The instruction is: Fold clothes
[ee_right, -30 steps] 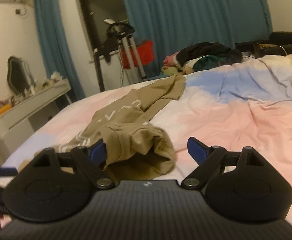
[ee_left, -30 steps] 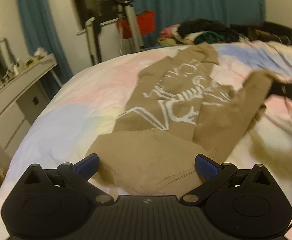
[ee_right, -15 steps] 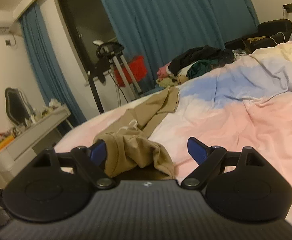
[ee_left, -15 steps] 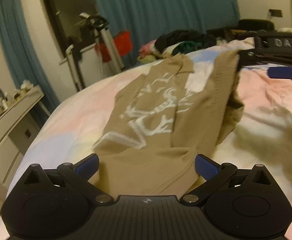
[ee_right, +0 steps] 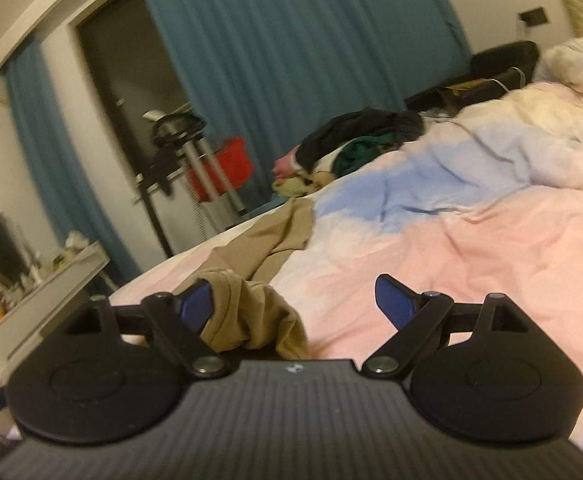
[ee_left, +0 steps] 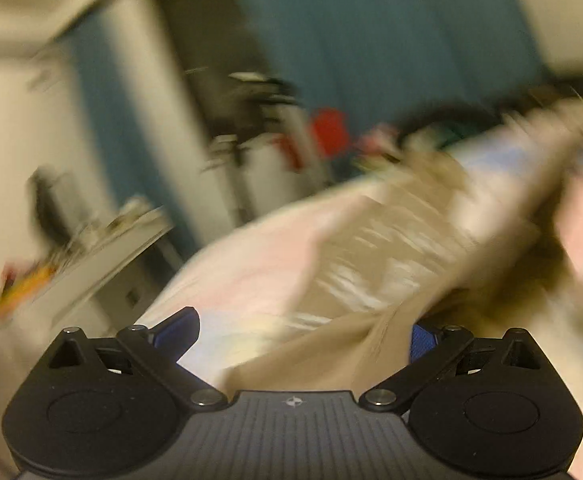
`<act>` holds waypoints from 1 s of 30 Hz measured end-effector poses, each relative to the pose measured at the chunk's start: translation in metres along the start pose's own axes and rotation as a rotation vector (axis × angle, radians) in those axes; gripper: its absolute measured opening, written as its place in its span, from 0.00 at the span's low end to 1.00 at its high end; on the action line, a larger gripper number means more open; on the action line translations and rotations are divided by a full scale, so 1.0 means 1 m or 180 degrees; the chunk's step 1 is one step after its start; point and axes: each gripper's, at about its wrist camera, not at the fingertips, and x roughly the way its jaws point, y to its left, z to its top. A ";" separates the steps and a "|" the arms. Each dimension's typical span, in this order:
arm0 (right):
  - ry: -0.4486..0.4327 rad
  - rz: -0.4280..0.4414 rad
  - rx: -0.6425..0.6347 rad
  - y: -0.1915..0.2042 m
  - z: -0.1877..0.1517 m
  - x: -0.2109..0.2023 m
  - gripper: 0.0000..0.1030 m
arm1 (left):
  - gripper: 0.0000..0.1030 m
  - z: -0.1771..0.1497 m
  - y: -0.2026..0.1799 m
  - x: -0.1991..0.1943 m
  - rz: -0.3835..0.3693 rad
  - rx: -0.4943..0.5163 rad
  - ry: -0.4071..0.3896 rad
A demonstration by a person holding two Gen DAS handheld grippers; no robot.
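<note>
A tan shirt with white lettering (ee_left: pixel 391 240) lies spread on the pastel bed cover (ee_left: pixel 251 264); this view is smeared by motion. My left gripper (ee_left: pixel 299 336) is open at the shirt's near edge. A fold of the tan cloth crosses the gap and covers part of its right fingertip (ee_left: pixel 421 340). In the right wrist view a bunched part of the tan shirt (ee_right: pixel 251 312) rests against the inner side of the left fingertip (ee_right: pixel 197 304). My right gripper (ee_right: pixel 295 302) is open, its jaws wide apart. A tan sleeve (ee_right: pixel 275 240) trails off toward the bed's far edge.
A pile of dark and coloured clothes (ee_right: pixel 355 140) lies at the bed's far edge. A white dresser (ee_right: pixel 51 280) stands at the left, with a tripod stand (ee_right: pixel 195 160) and red box (ee_right: pixel 223 168) before teal curtains (ee_right: pixel 291 60). A rumpled duvet (ee_right: pixel 551 92) fills the right.
The left gripper has swung fast, tilting up and blurring its view, and the shirt's edge now drapes over its right finger. The right gripper has shifted slightly, with the bunched cloth still at its left finger.
</note>
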 end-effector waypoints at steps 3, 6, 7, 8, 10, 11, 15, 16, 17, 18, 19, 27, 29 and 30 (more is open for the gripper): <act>-0.0033 -0.0064 0.0063 -0.004 0.001 0.000 0.85 | 1.00 0.004 0.024 -0.004 0.0214 -0.0336 -0.0040; 0.0226 -0.0244 -0.0145 0.000 -0.006 0.013 0.85 | 1.00 0.008 0.047 -0.007 0.0429 -0.0672 -0.0079; 0.0375 -0.0347 -0.0298 0.004 -0.011 0.021 0.85 | 1.00 0.010 0.055 -0.008 0.0500 -0.0783 -0.0092; 0.0497 -0.0397 -0.0432 0.007 -0.017 0.028 0.85 | 1.00 0.010 0.059 -0.007 0.0519 -0.0840 -0.0065; 0.0700 -0.0474 -0.0657 0.012 -0.028 0.040 0.84 | 1.00 0.010 0.062 -0.003 0.0499 -0.0869 0.0024; 0.0659 -0.0426 -0.0641 0.012 -0.029 0.039 0.84 | 1.00 0.009 0.062 -0.002 0.0487 -0.0856 0.0058; 0.0360 -0.0006 -0.0604 0.021 -0.023 0.026 0.84 | 1.00 0.006 0.063 0.001 0.0439 -0.0804 0.0194; 0.0309 0.0083 -0.0633 0.025 -0.022 0.024 0.84 | 1.00 0.005 0.063 0.002 0.0427 -0.0791 0.0228; 0.0319 0.0131 -0.0762 0.031 -0.025 0.023 0.84 | 1.00 0.004 0.064 0.002 0.0415 -0.0778 0.0263; 0.0340 0.0151 -0.0898 0.037 -0.028 0.023 0.84 | 1.00 0.003 0.064 0.003 0.0403 -0.0765 0.0297; 0.0391 0.0096 -0.1055 0.043 -0.034 0.025 0.84 | 1.00 0.002 0.064 0.004 0.0391 -0.0752 0.0331; -0.0135 -0.0921 -0.0741 0.020 -0.021 0.010 0.86 | 1.00 -0.016 0.050 0.029 0.0045 -0.0423 0.1021; -0.0153 -0.1037 -0.0680 0.014 -0.019 0.004 0.85 | 1.00 -0.014 0.051 0.024 0.0094 -0.0436 0.0919; -0.0156 -0.1071 -0.0774 0.019 -0.018 0.002 0.85 | 1.00 -0.013 0.052 0.022 0.0118 -0.0443 0.0868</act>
